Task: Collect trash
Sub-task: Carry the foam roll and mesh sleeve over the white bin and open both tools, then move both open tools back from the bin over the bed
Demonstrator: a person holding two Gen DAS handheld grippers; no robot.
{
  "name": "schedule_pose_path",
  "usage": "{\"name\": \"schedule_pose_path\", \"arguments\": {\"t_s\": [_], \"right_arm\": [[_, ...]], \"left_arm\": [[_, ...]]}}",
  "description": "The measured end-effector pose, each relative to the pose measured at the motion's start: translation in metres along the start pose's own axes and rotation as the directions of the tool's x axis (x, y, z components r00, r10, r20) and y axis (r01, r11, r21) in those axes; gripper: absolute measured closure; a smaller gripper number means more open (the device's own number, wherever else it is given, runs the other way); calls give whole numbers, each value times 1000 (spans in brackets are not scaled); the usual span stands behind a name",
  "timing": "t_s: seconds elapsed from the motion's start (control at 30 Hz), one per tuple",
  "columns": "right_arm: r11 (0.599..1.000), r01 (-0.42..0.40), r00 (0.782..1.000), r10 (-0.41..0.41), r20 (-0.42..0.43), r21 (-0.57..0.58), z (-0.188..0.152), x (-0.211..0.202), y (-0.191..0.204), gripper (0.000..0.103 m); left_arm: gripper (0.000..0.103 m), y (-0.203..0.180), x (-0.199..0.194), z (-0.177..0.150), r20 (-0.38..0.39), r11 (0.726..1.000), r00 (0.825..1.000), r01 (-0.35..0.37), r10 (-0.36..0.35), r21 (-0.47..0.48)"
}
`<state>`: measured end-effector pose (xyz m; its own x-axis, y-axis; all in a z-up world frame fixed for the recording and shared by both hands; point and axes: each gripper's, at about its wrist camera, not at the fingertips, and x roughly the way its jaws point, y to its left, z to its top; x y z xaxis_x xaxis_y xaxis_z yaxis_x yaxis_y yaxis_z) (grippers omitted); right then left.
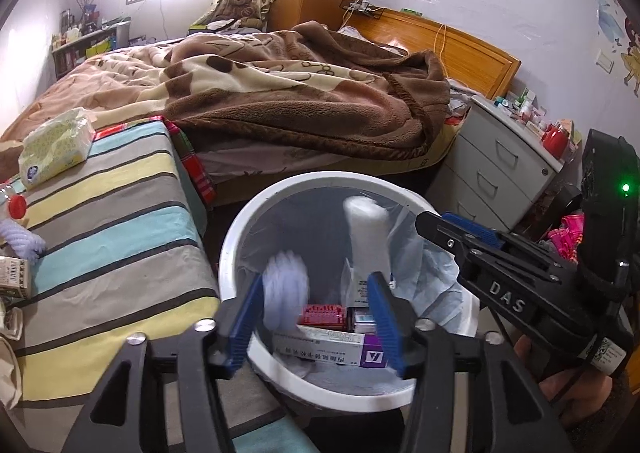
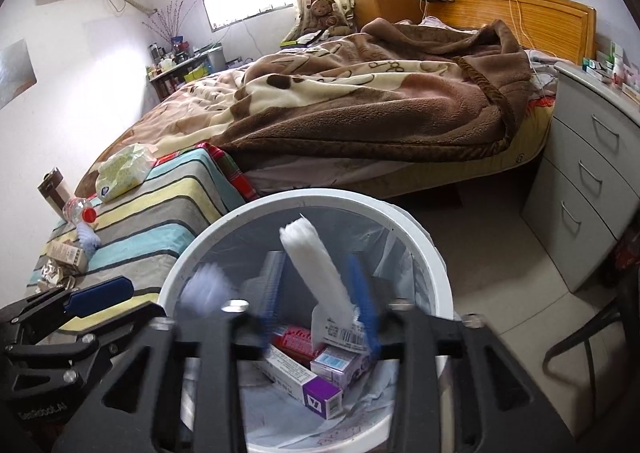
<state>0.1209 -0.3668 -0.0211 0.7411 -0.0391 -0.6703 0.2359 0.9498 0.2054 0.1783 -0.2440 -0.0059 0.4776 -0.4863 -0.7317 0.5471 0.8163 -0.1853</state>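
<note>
Dropping 2 pieces of trash at once, we hold both grippers over the white bin [image 1: 240, 237], because anything let go here falls straight inside. A pale lilac ridged wad [image 1: 286, 285] sits blurred between the blue pads of our left gripper [image 1: 316, 313], whose jaws stand part open with a gap beside it, so we judge it released and falling. A white fluffy roll [image 2: 316, 269] leans against the right-hand blue pad of our right gripper [image 2: 320, 309]; those jaws are also apart, so we judge it freed too, though blur hides whether it touches the pad.

The bin stands on the floor between the striped bench [image 1: 112, 213] and the bed, close to where the trash lies, which explains the short reach. It is lined with a thin clear bag [image 1: 432, 265] and already holds a red box [image 1: 323, 315], a white and purple carton [image 1: 332, 349] bearing a mark like "A" plus small Chinese print we cannot read, and a slip with a barcode [image 2: 346, 335].

On the side of the right gripper we read "DAS". On the bench, more waits: a tissue pack [image 1: 56, 151], a bottle with a red cap [image 1: 17, 206], another lilac wad [image 1: 24, 241] and a small carton [image 1: 14, 275] with unreadable print.
</note>
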Motion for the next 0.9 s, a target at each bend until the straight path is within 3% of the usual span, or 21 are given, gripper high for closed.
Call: {"name": "schedule_pose_path", "arguments": {"t_s": [0.43, 0.57, 0.9], "right_arm": [[1000, -28, 999, 28, 17, -11, 0, -6, 15, 56], [999, -47, 998, 48, 30, -15, 0, -10, 23, 49], [994, -103, 994, 105, 43, -45, -2, -12, 50, 44]], "left_arm": [[41, 19, -24, -3, 39, 999, 999, -22, 23, -31], [41, 29, -34, -7, 53, 998, 998, -33, 36, -49], [41, 60, -62, -17, 90, 992, 992, -77, 86, -102]]}}
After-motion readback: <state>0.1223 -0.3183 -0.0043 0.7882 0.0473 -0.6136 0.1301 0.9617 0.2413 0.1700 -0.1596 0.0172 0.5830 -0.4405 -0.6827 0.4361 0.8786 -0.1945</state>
